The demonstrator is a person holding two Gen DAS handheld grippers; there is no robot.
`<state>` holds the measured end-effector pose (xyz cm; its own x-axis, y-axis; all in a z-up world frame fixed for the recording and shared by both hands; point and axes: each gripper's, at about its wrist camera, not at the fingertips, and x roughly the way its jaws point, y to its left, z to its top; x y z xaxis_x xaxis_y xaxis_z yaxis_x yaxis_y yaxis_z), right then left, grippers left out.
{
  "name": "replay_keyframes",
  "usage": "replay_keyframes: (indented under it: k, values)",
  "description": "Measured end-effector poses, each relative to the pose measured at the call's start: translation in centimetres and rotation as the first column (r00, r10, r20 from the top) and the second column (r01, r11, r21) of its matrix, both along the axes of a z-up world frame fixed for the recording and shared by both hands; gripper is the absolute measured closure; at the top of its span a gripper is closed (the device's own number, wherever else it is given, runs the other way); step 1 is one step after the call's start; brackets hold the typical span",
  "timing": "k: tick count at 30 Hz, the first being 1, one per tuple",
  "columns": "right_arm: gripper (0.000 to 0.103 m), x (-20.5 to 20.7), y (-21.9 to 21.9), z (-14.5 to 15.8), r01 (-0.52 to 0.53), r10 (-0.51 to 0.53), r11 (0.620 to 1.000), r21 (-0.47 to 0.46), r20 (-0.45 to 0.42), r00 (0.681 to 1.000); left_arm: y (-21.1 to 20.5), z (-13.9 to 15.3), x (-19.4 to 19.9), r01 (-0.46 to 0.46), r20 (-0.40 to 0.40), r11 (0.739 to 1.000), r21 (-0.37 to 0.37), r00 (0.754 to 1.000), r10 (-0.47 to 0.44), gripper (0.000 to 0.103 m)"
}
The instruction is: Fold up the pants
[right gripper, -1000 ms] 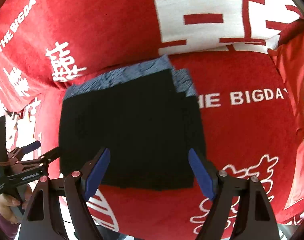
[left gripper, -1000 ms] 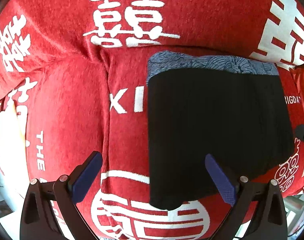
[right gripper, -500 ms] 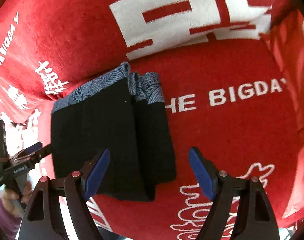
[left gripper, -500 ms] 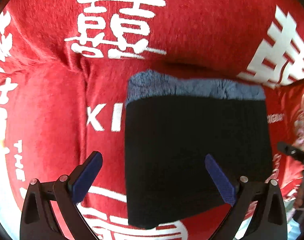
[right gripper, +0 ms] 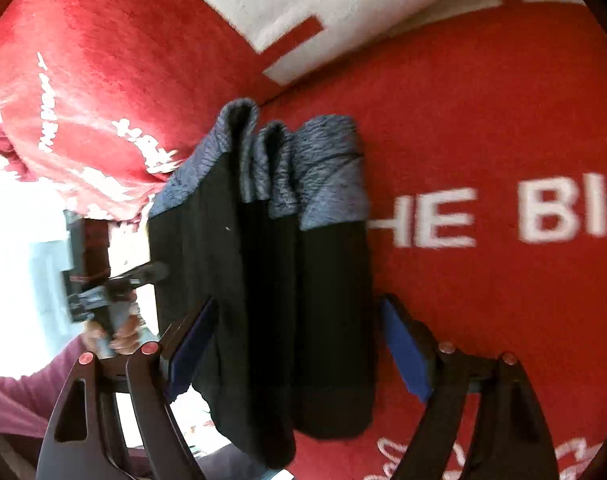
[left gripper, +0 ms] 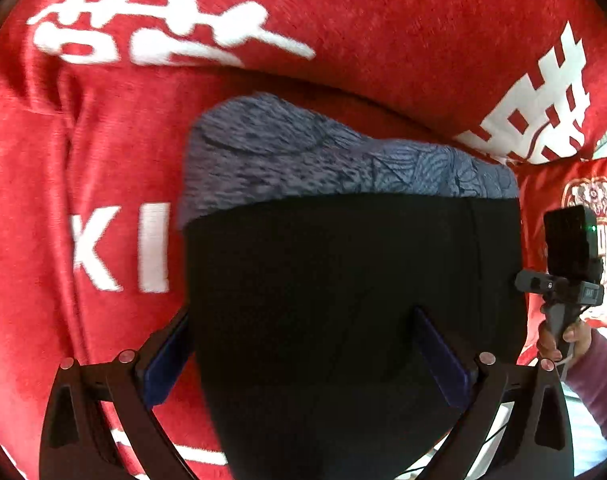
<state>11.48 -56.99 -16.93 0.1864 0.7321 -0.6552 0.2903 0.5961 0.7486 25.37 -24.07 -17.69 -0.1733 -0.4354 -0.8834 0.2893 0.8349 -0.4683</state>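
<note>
Left gripper [left gripper: 303,356] and right gripper [right gripper: 295,344], both spread wide and gripping nothing, are straddling the folded black fabric pants with blue patterned waistband [left gripper: 343,272] lying on the red plush blanket with white lettering [left gripper: 383,40]. Folding appears nearly complete; layered edges are fanning at 12 o'clock, with open blanket toward 3 o'clock.

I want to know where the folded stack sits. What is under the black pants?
Under the folded black pants with the blue patterned waistband lies the red plush blanket with white lettering, showing on every side. The blanket directly beneath, and part of its lettering, is covered.
</note>
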Motion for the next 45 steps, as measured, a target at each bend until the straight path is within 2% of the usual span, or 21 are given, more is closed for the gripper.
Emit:
replay_keyframes:
  k: [3,6,8,9,10,11,12,15,17,23,27,32,35,37,39,40,41,42,43,45]
  values:
    - [0.017,0.5,0.5,-0.3,-0.024,0.023,1.000,0.012,0.011,1.000,-0.3,-0.6,0.1,-0.022,-0.025,1.000,-0.015,0.999,0.021,0.000]
    - [0.017,0.3,-0.3,-0.7,0.035,-0.034,0.997,0.064,-0.021,0.999,-0.4,-0.8,0.1,-0.041,-0.041,0.999,-0.008,0.998,0.040,0.000]
    - [0.021,0.5,-0.6,-0.9,0.057,-0.054,0.996,0.069,-0.047,0.997,-0.2,-0.7,0.0,-0.058,-0.053,0.998,0.000,0.997,0.058,0.000]
    - [0.024,0.6,-0.4,-0.8,0.046,-0.044,0.998,0.046,-0.054,0.998,-0.3,-0.6,-0.1,-0.072,-0.050,0.997,0.001,0.996,0.072,0.003]
    - [0.031,0.9,-0.2,-0.6,0.026,-0.025,0.999,0.018,-0.054,0.998,-0.2,-0.4,-0.2,-0.080,-0.045,0.997,-0.005,0.996,0.080,0.007]
    - [0.036,1.0,0.0,-0.4,0.014,-0.014,1.000,-0.001,-0.056,0.998,-0.3,-0.1,-0.4,-0.088,-0.035,0.996,-0.014,0.996,0.088,0.014]
    - [0.039,1.0,0.1,-0.2,0.016,-0.016,1.000,-0.001,-0.056,0.998,-0.3,0.6,-0.7,-0.088,-0.007,0.996,-0.012,0.996,0.088,0.022]
    - [0.049,0.8,0.2,0.5,0.030,-0.030,1.000,0.008,-0.040,0.999,-0.6,2.7,-1.7,-0.077,0.059,0.997,0.000,0.995,0.077,0.035]
    - [0.057,0.4,0.2,1.2,0.055,-0.054,0.998,0.038,-0.025,0.998,-0.4,4.0,-2.2,-0.083,0.079,0.996,-0.015,0.993,0.084,0.039]
    - [0.058,-2.1,1.4,3.5,0.109,-0.110,0.989,0.100,0.003,0.994,0.9,7.4,-4.3,-0.050,0.110,0.998,-0.036,0.992,0.053,0.041]
    - [0.058,-4.7,3.3,4.8,0.131,-0.132,0.983,0.127,0.000,0.991,3.2,9.3,-6.2,-0.051,0.094,0.998,-0.041,0.994,0.055,0.041]
    - [0.058,-8.1,6.6,5.9,0.142,-0.141,0.978,0.150,-0.023,0.990,7.1,10.3,-9.2,-0.059,0.096,0.998,-0.020,0.994,0.060,0.041]
    - [0.058,-8.9,8.2,5.2,0.131,-0.127,0.982,0.138,-0.036,0.991,9.1,8.5,-10.4,-0.089,0.078,0.996,0.016,0.993,0.087,0.040]
    - [0.058,-9.1,9.4,4.0,0.117,-0.110,0.987,0.112,-0.063,0.992,10.1,6.5,-11.1,-0.097,0.093,0.993,0.072,0.992,0.090,0.040]
    - [0.054,-8.9,10.3,3.2,0.073,-0.071,0.997,0.021,-0.063,0.995,10.8,5.1,-11.3,-0.129,0.153,0.987,0.099,0.982,0.113,0.017]
    - [0.049,-8.8,10.5,2.9,0.060,-0.061,0.998,-0.030,-0.049,0.997,11.0,4.9,-11.2,-0.139,0.169,0.985,0.103,0.978,0.121,0.013]
    - [0.044,-9.0,10.2,2.6,0.059,-0.062,0.997,-0.052,-0.045,0.997,11.2,4.4,-11.0,-0.147,0.172,0.983,0.112,0.977,0.127,0.003]
    - [0.040,-8.8,10.2,2.5,0.059,-0.063,0.995,-0.085,-0.046,0.997,11.4,4.0,-10.8,-0.154,0.174,0.981,0.118,0.976,0.132,0.000]
    - [0.029,-8.8,10.4,2.4,0.049,-0.058,0.988,-0.148,-0.054,0.997,11.5,3.9,-10.8,-0.157,0.175,0.981,0.115,0.975,0.135,0.000]
    - [0.029,-9.1,10.6,2.9,0.056,-0.066,0.982,-0.179,-0.048,0.997,11.4,4.3,-10.8,-0.165,0.175,0.977,0.136,0.974,0.140,0.000]
